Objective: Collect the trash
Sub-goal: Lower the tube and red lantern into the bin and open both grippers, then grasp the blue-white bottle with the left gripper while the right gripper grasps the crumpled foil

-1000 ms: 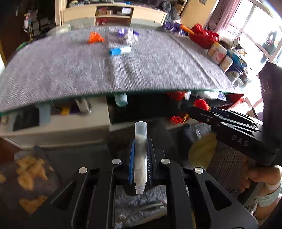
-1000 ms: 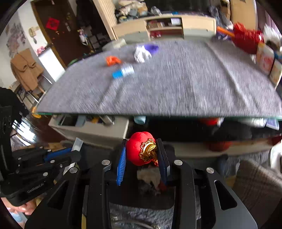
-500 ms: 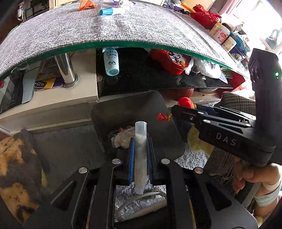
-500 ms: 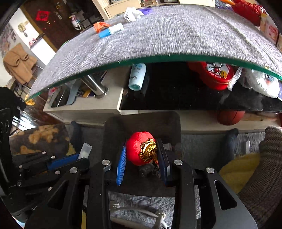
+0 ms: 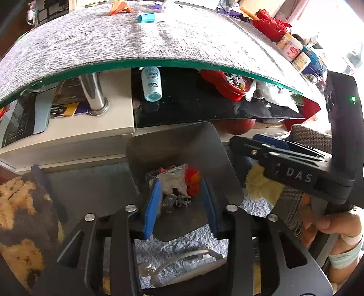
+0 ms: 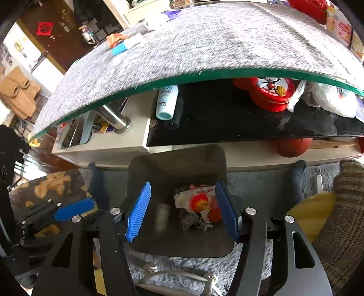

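Observation:
A dark grey trash bin (image 5: 204,141) (image 6: 204,157) stands on the floor below the table edge. Both grippers hover over it. My left gripper (image 5: 180,202) is open and empty. My right gripper (image 6: 182,209) is open and empty. In the bin lie crumpled white paper (image 5: 173,179), the red lantern ornament (image 6: 200,202) (image 5: 192,179) and a blurred clear tube (image 6: 161,216). On the grey table top remain a blue-capped tube (image 5: 146,17) (image 6: 124,46), an orange scrap (image 5: 118,5) (image 6: 115,37) and a crumpled white wrapper (image 6: 154,21).
The glass-edged table (image 5: 159,61) overhangs a lower shelf holding a lying white-and-blue bottle (image 5: 151,84) and a red tin (image 6: 270,93). A chrome table leg (image 5: 93,95) stands left. A basketball (image 6: 294,146) sits under the shelf. Jars (image 5: 293,49) line the table's right.
Both grippers opened over the bin. The left let go of the clear tube and the right let go of the red ornament; both dropped into the bin.

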Demonstrator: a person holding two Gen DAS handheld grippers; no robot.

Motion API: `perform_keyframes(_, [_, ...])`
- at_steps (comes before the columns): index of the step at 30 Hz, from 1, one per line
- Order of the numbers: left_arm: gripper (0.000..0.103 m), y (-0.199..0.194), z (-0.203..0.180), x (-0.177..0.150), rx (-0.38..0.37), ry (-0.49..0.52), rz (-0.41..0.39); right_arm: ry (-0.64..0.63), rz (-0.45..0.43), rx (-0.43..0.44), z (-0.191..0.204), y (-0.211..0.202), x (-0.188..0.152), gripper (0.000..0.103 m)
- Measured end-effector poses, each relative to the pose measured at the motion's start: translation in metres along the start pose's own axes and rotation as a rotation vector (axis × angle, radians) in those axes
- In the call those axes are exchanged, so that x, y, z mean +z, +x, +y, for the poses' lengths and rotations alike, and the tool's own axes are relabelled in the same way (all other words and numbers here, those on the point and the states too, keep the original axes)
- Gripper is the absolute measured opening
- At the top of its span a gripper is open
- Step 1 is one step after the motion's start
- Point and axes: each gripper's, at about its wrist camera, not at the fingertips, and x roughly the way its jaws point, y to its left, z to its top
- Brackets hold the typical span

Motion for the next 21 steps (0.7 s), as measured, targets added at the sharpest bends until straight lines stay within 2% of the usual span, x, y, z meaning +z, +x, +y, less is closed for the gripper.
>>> perform_keyframes(3, [0.055,-0.007,0.001,0.004,0.024,0.004,-0.016,0.002,-0.023,-0.024,-0.003,-0.009,0.006,0.071])
perform_keyframes(7, [0.074,-0.024,0.002,0.012,0.049,0.020,-0.053,0.002,-0.069,-0.067,-0.005,-0.028,0.019,0.092])
perform_keyframes(9, [0.084,-0.034,0.003,0.019,0.060,0.023,-0.076,0.003,-0.084,-0.064,-0.006,-0.036,0.026,0.096])
perform_keyframes(11, [0.089,-0.042,0.004,0.025,0.071,0.024,-0.093,0.001,-0.098,-0.058,-0.007,-0.044,0.034,0.097])
perform_keyframes(21, [0.093,-0.071,0.012,0.072,0.084,0.013,-0.136,-0.061,-0.165,-0.080,0.004,-0.074,0.082,0.098])
